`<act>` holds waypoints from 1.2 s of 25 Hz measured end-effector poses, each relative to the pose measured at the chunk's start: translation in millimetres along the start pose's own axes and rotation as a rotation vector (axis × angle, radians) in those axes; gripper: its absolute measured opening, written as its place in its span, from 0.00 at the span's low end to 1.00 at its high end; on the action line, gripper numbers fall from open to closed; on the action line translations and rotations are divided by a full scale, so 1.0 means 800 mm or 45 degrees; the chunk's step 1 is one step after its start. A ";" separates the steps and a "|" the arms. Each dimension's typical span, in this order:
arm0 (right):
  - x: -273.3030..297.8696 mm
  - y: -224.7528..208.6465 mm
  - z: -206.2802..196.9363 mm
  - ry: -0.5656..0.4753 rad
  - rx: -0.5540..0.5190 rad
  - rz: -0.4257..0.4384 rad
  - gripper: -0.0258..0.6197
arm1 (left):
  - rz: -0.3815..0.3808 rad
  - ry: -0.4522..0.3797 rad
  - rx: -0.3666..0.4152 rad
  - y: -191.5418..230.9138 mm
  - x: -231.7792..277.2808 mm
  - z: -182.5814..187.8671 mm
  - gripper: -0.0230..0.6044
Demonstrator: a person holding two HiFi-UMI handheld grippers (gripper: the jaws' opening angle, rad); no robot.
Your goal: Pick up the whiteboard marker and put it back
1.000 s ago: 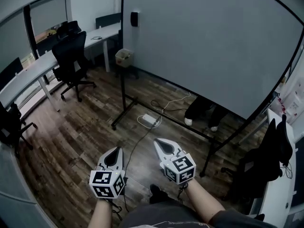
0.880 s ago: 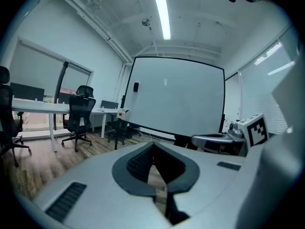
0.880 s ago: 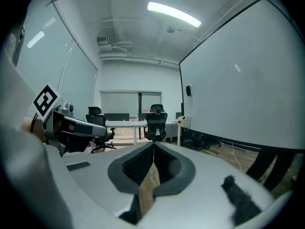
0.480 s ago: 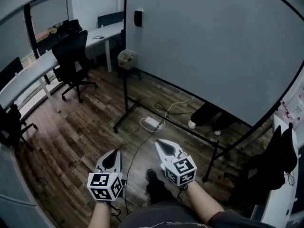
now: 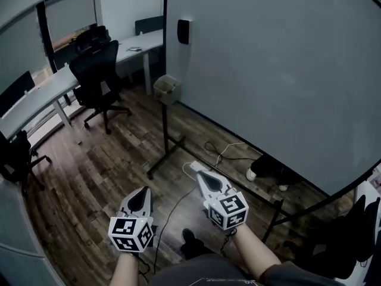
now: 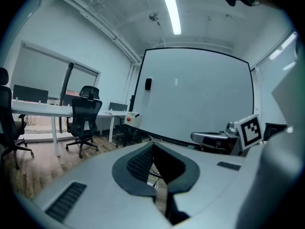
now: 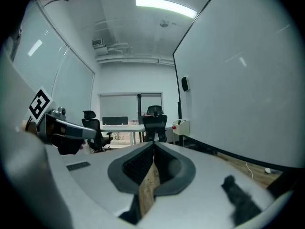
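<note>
No whiteboard marker shows plainly in any view. A large whiteboard on a black stand fills the upper right of the head view. A black eraser sticks near its left edge. A small pale box with a red spot hangs at its lower left corner, also seen in the left gripper view and the right gripper view. My left gripper and right gripper are held low over the wooden floor, both shut with nothing between the jaws, well short of the board.
A power strip and cables lie on the floor by the stand's leg. Someone's shoes show under the board. Black office chairs and a long white desk stand at the left.
The head view has moved nearer the whiteboard, which now looms larger. Both grippers stay shut and low; the right one has edged forward.
</note>
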State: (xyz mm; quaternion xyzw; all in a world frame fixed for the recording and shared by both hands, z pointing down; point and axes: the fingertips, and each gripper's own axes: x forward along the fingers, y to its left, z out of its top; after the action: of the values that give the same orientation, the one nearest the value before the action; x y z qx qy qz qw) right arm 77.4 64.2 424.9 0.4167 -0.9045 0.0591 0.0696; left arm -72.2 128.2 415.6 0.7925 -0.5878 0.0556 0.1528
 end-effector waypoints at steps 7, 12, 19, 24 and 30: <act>0.075 -0.075 0.019 -0.001 0.015 0.034 0.08 | 0.042 0.007 -0.015 0.020 0.096 0.031 0.06; 0.114 -0.113 0.018 0.016 0.029 0.064 0.08 | 0.060 0.023 -0.036 0.032 0.151 0.040 0.06; 0.165 -0.149 0.023 0.021 0.045 0.118 0.08 | 0.097 0.006 -0.051 0.042 0.205 0.060 0.06; 0.193 -0.152 0.023 0.023 0.066 0.152 0.08 | 0.129 -0.006 -0.050 0.058 0.221 0.070 0.06; 0.225 -0.160 0.024 0.019 0.080 0.147 0.08 | 0.116 -0.011 -0.043 0.076 0.245 0.082 0.06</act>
State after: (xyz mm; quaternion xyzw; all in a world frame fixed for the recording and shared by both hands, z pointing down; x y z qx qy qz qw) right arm 57.5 -155.5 443.7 0.3653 -0.9241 0.0946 0.0598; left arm -76.4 -87.4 417.1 0.7624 -0.6249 0.0490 0.1607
